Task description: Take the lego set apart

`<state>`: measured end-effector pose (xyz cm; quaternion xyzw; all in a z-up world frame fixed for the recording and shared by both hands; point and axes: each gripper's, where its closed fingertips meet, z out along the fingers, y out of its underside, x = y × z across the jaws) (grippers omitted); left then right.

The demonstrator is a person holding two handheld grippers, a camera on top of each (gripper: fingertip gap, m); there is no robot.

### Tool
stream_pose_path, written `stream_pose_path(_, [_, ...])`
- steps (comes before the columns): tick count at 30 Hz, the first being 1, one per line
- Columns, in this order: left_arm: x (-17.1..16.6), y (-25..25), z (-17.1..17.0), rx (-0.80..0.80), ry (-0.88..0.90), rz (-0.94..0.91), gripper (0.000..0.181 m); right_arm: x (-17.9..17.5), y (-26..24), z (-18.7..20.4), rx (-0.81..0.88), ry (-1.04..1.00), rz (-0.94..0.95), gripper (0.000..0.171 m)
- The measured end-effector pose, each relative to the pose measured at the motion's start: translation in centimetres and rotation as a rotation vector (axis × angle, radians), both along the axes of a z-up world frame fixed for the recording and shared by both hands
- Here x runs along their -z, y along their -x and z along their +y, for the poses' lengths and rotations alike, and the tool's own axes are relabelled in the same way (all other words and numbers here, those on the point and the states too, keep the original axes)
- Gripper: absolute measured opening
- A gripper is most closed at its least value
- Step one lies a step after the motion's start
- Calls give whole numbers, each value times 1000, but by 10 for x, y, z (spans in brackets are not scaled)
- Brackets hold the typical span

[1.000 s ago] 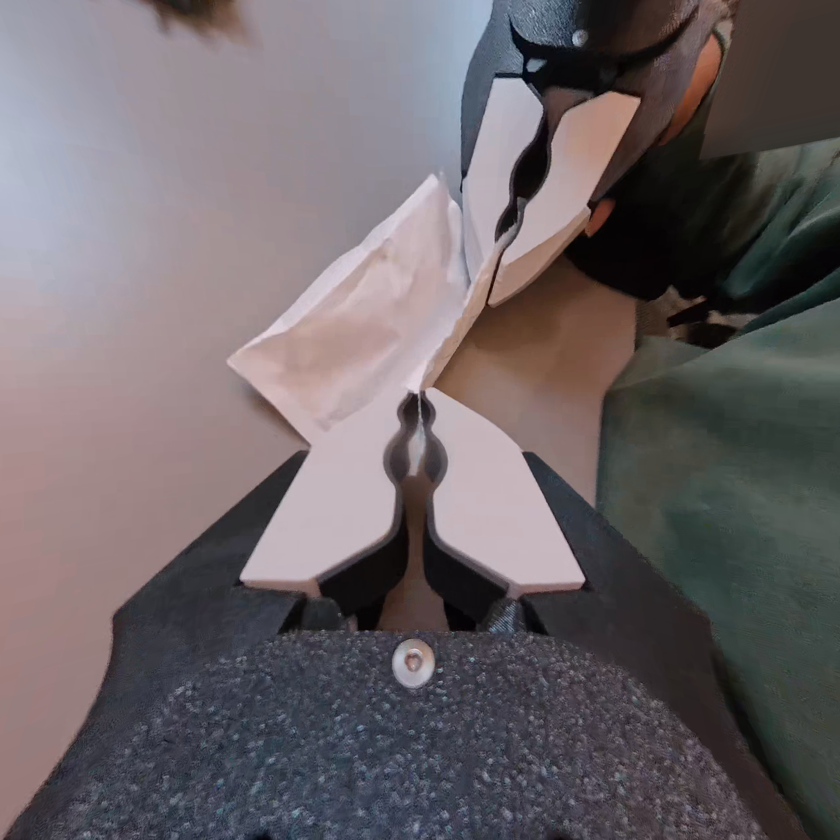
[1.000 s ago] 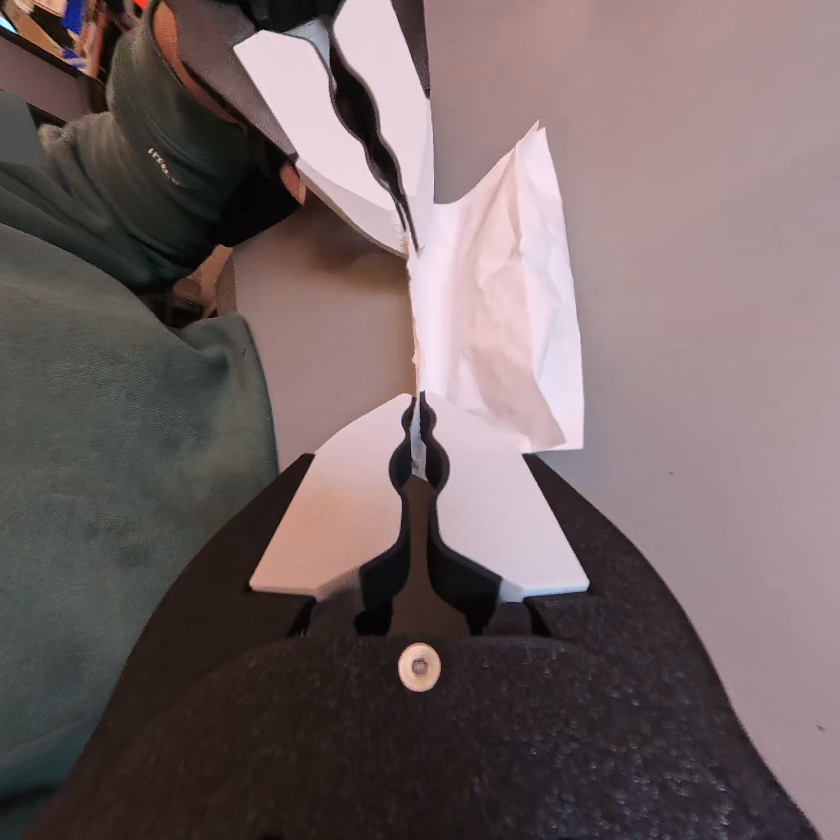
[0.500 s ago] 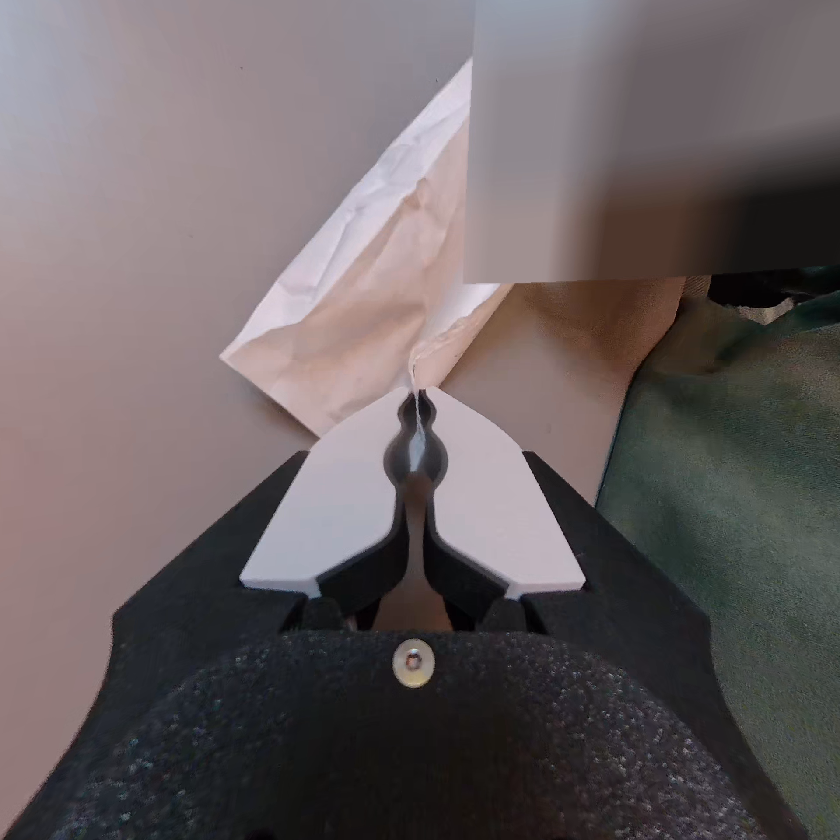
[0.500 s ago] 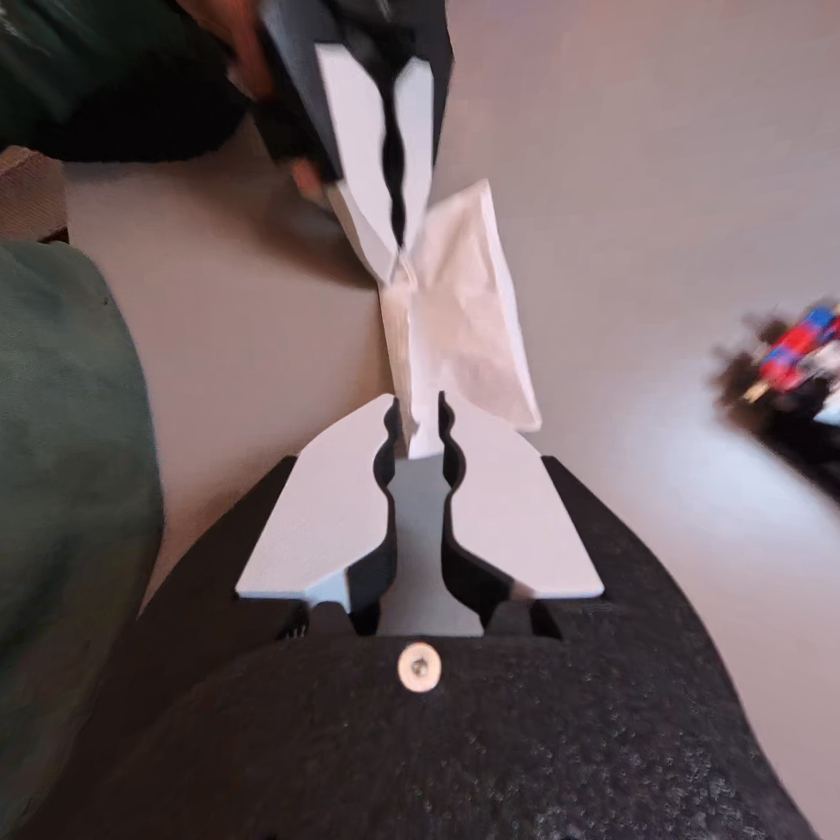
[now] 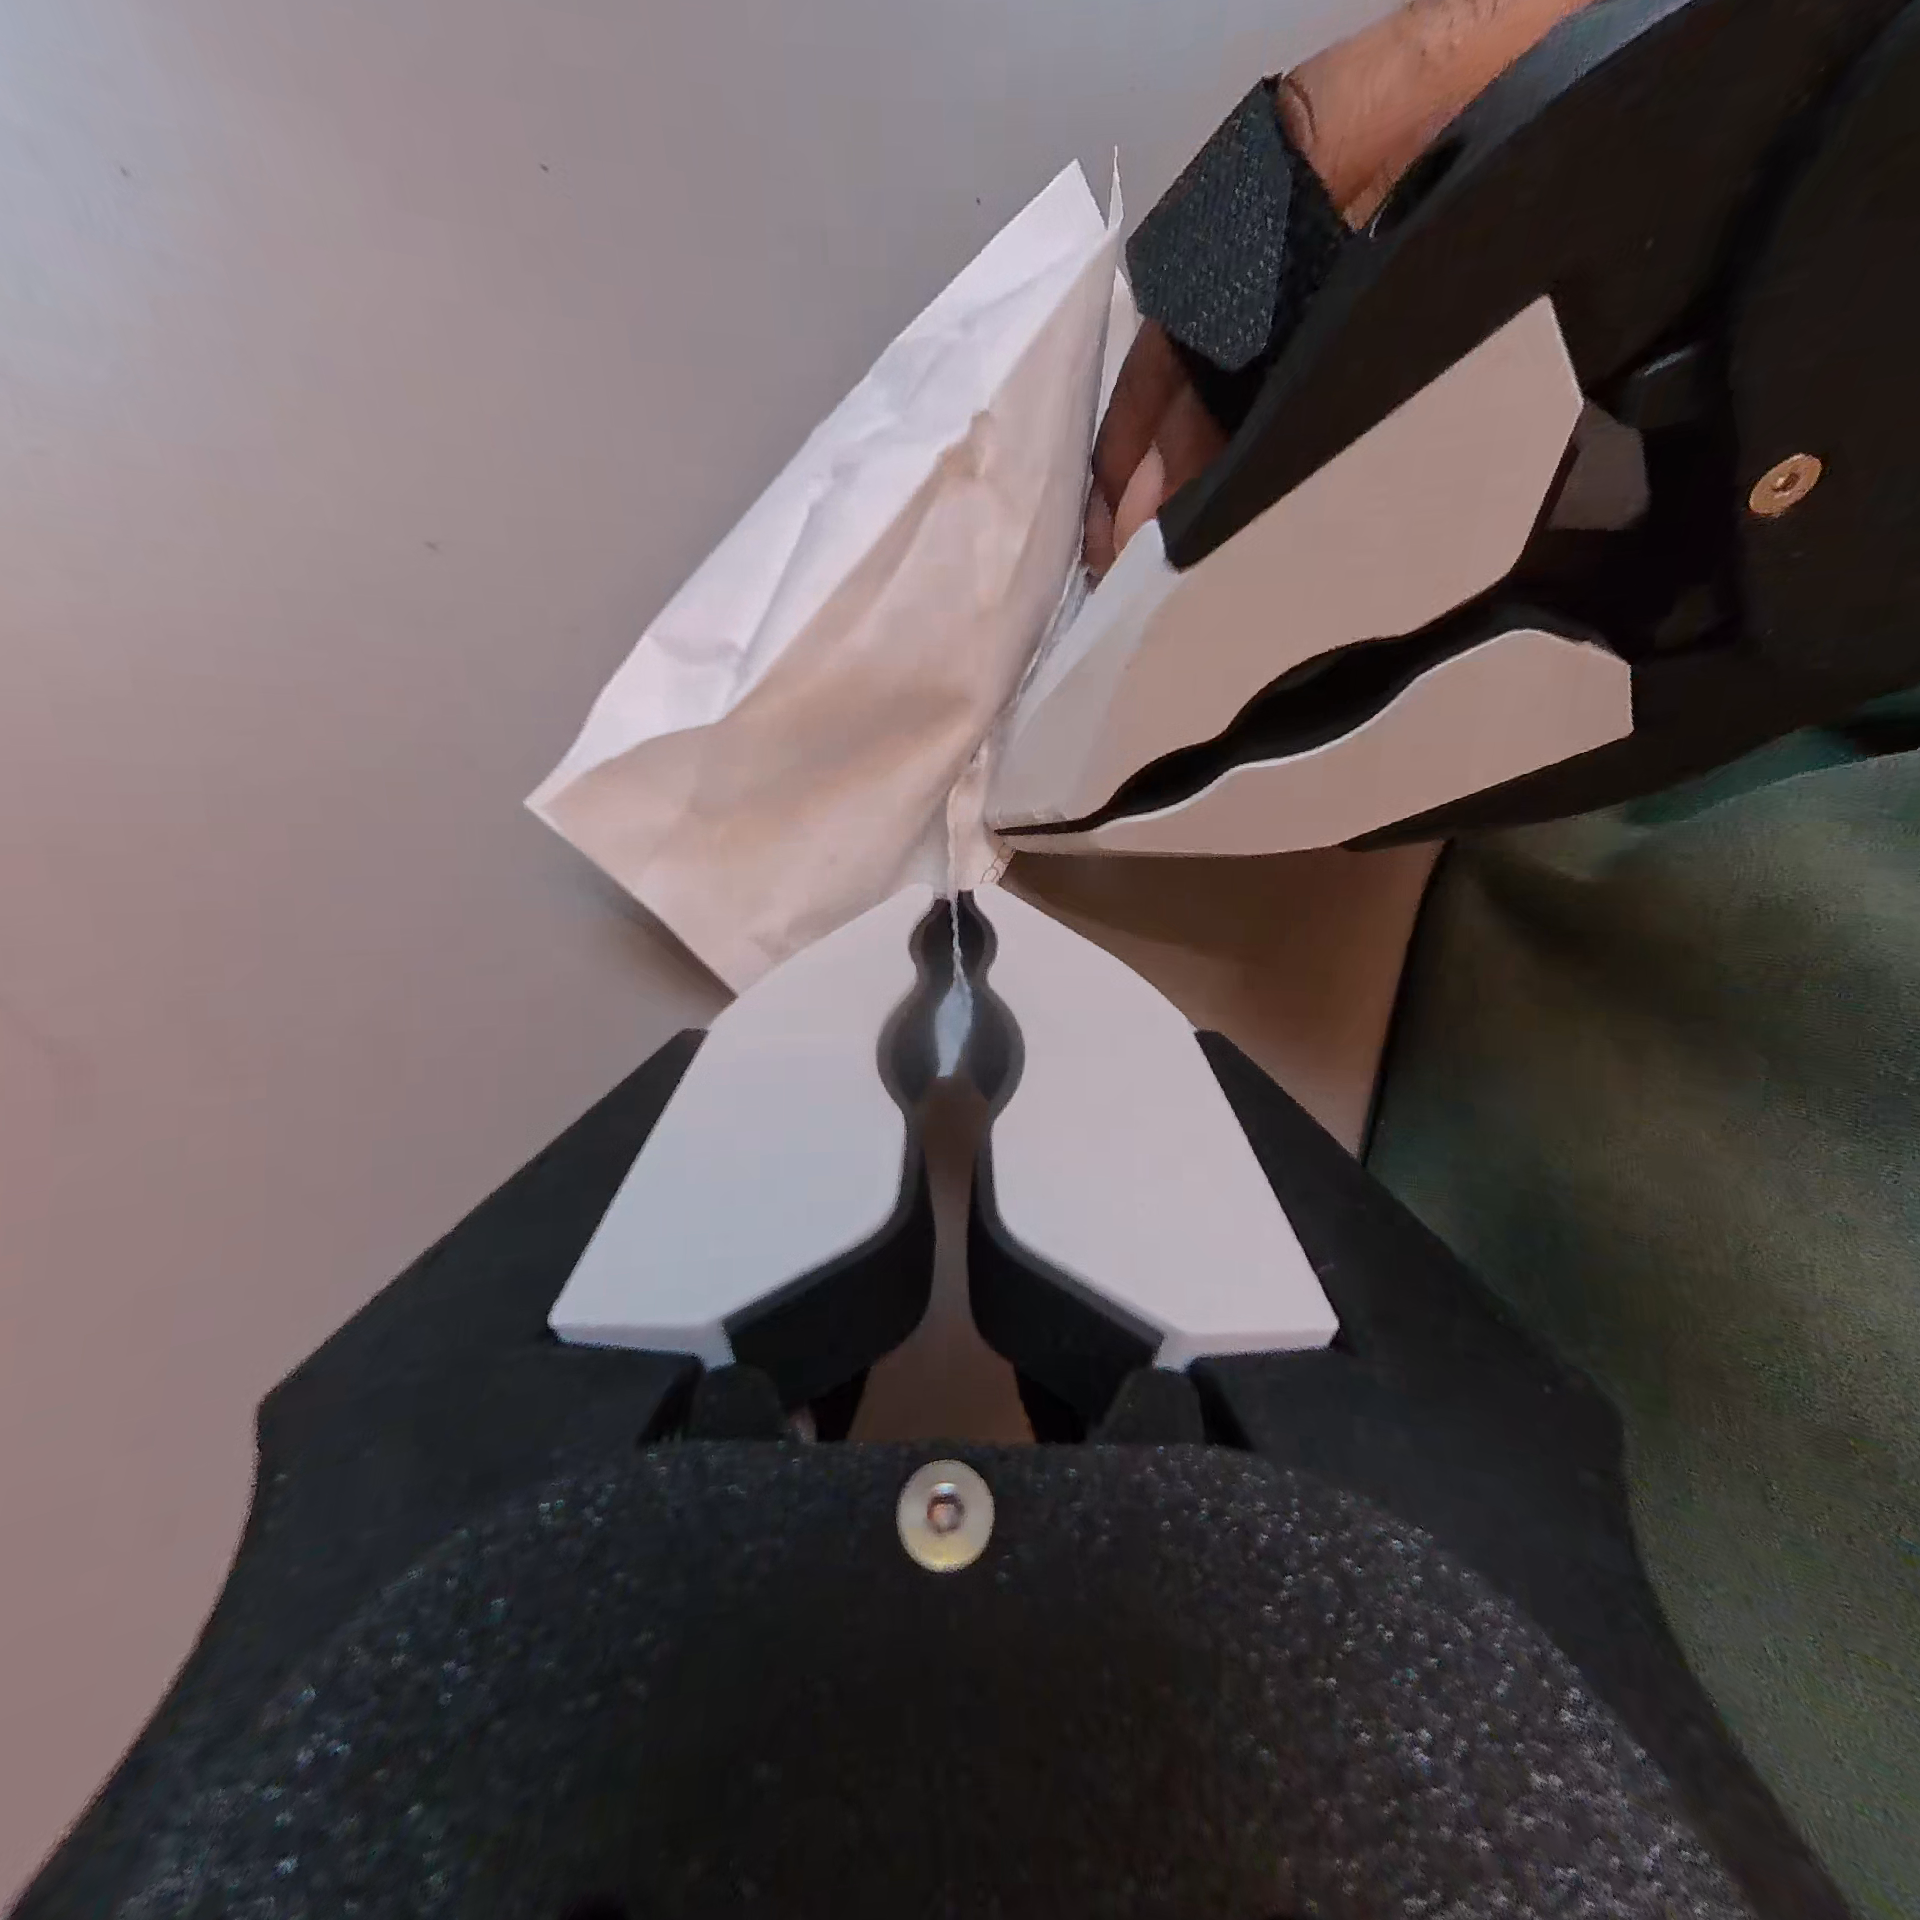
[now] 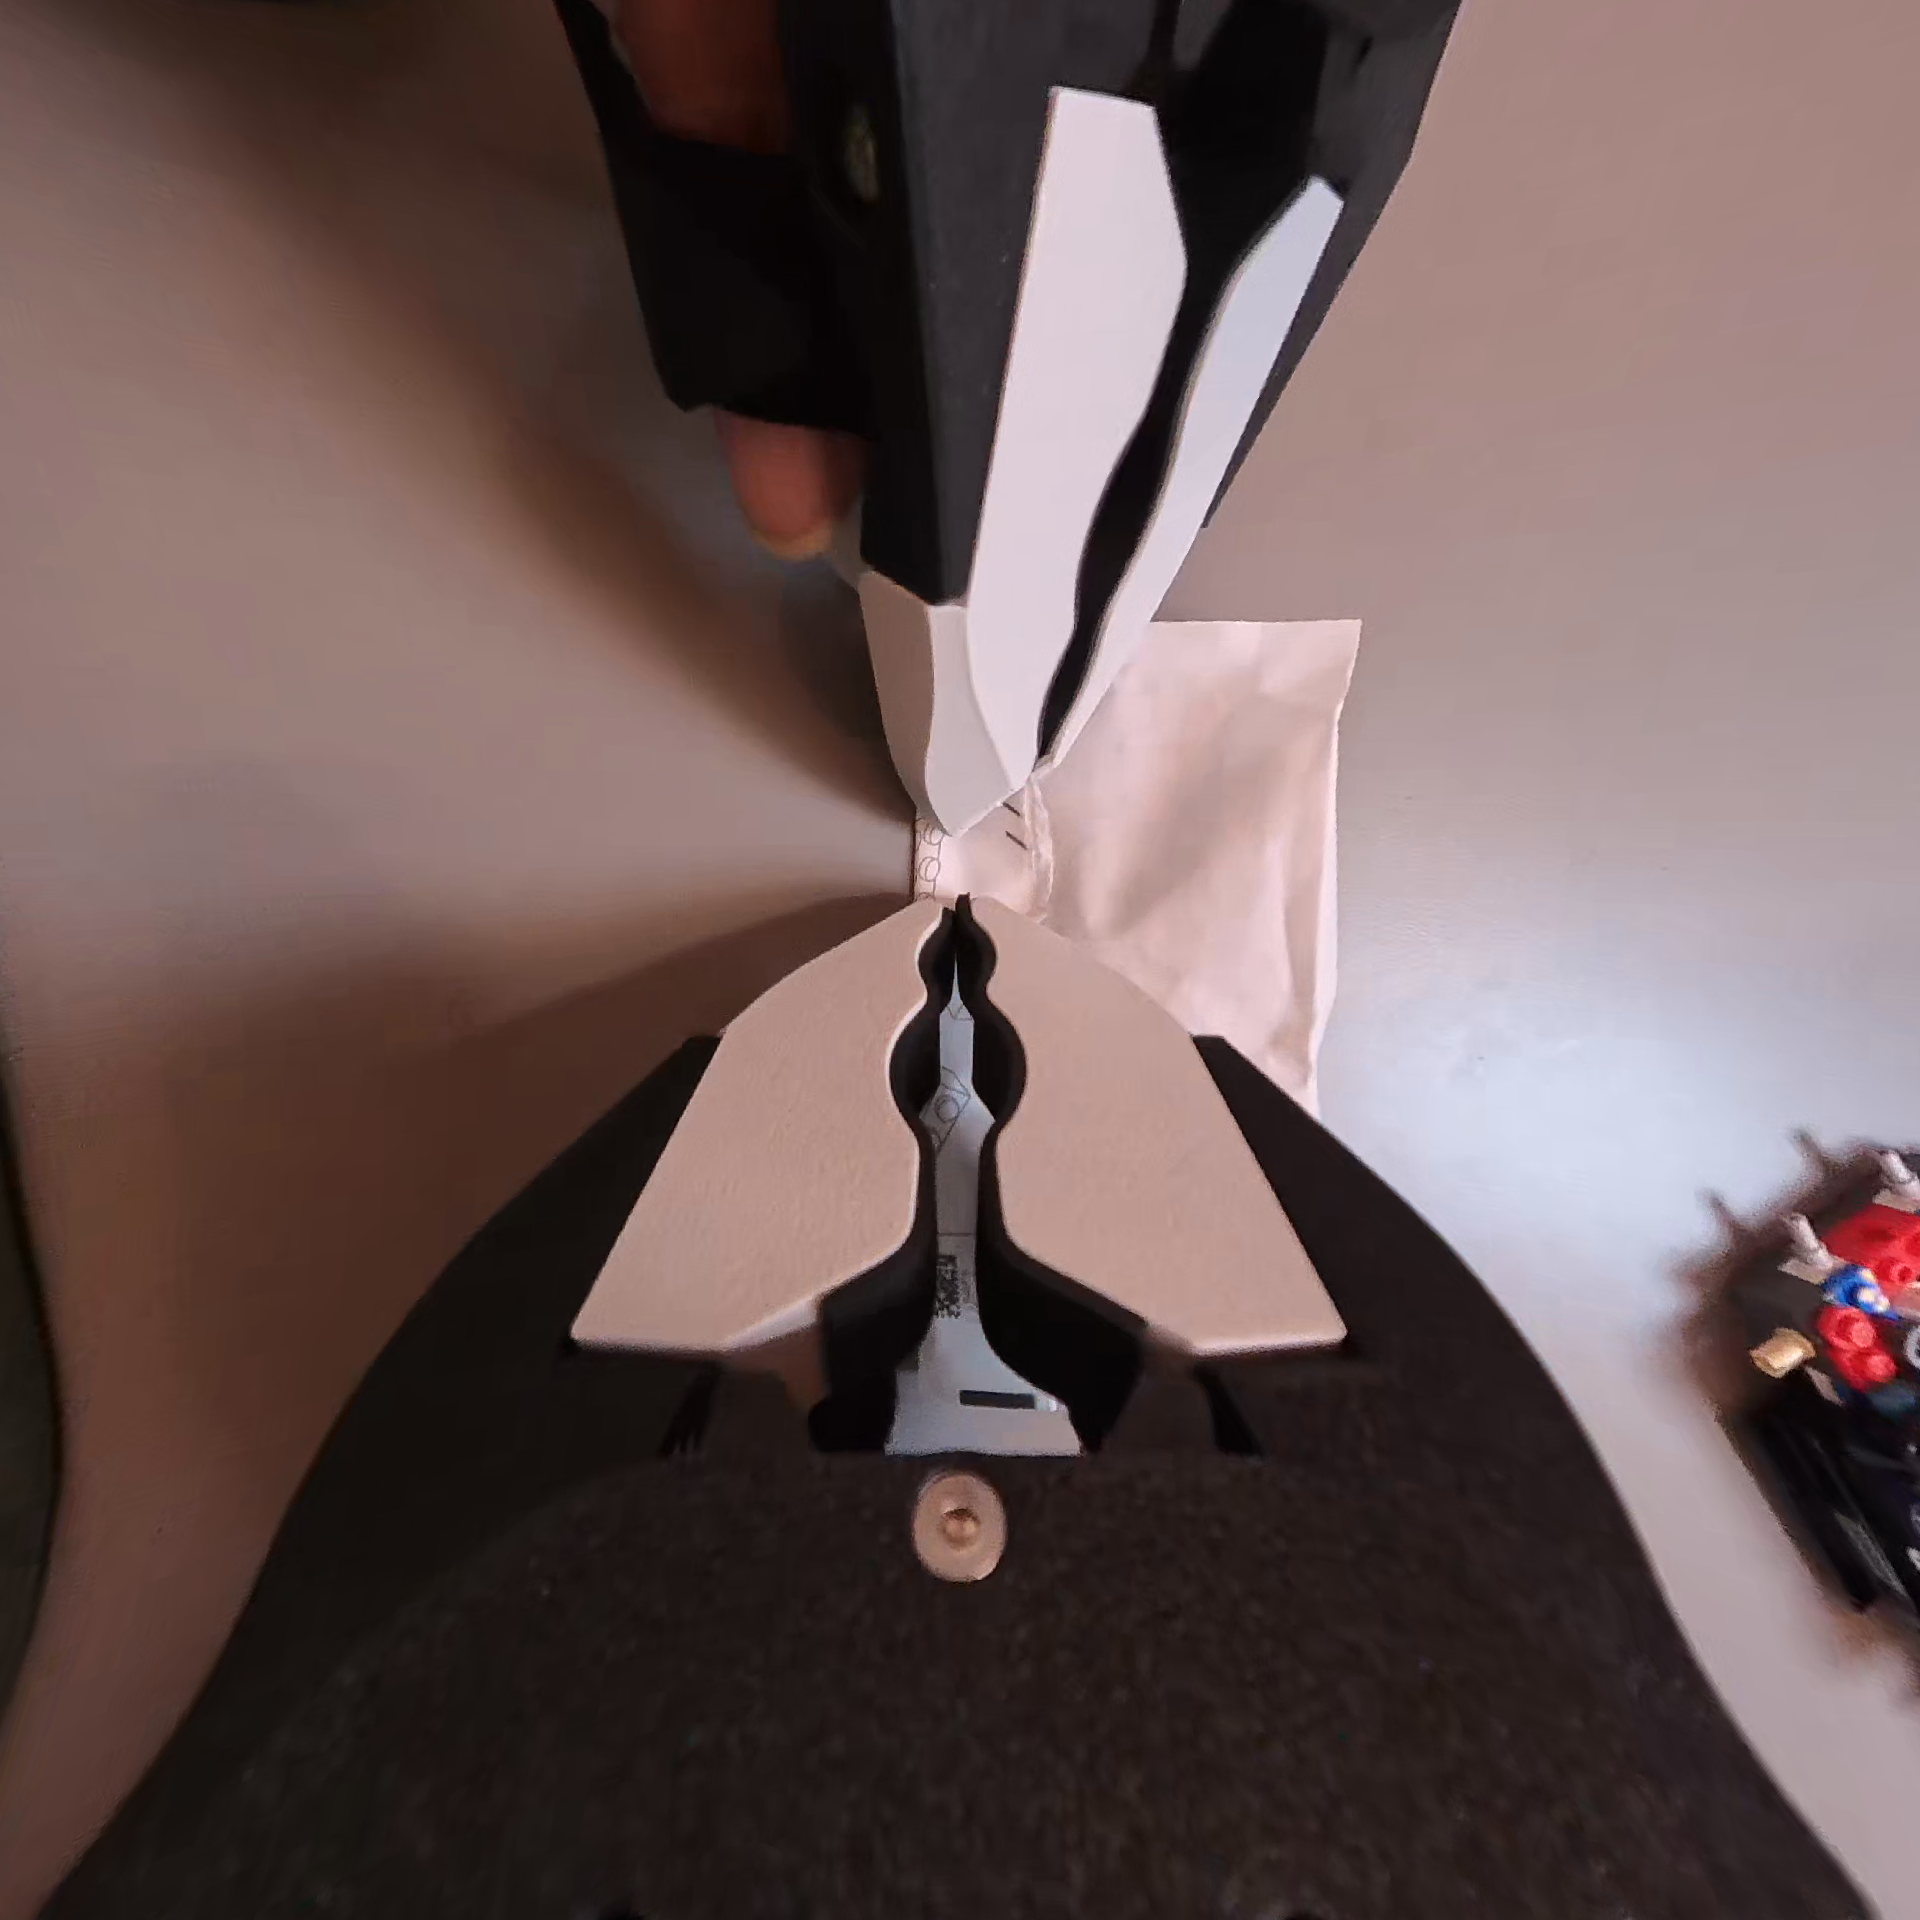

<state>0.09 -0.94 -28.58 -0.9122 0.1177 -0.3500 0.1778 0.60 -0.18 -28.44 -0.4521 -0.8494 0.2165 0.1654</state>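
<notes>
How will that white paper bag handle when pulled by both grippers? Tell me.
Probably floppy: the white paper bag is creased and buckles between the left gripper and right gripper, both shut on its edge. Likely light, since it looks thin. It may tear easily; the pinched edge looks ragged.

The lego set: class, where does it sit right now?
In the right wrist view, the lego set lies on the table at the far right edge, well apart from the white paper bag that both hand-held grippers pinch.

Gray table (image 5: 312, 520) — green garment (image 5: 1662, 1143) alongside
</notes>
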Motion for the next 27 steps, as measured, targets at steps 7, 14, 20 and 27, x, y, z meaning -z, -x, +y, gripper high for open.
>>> stream_pose_path(7, [-6,26,-10,-19,-72,102,8,2,0,0,4,-4,-59,0])
stream_pose_path(14, [-36,8,-17,-2,-315,124,0,2,0,0,7,24,-72,0])
stream_pose_path(20, [1,5,-2,-36,-203,191,1,2,-1,-1,1,20,-60,0])
stream_pose_path(27, [2,22,-6,-83,-164,187,0,2,-1,-1,-8,22,-55,0])
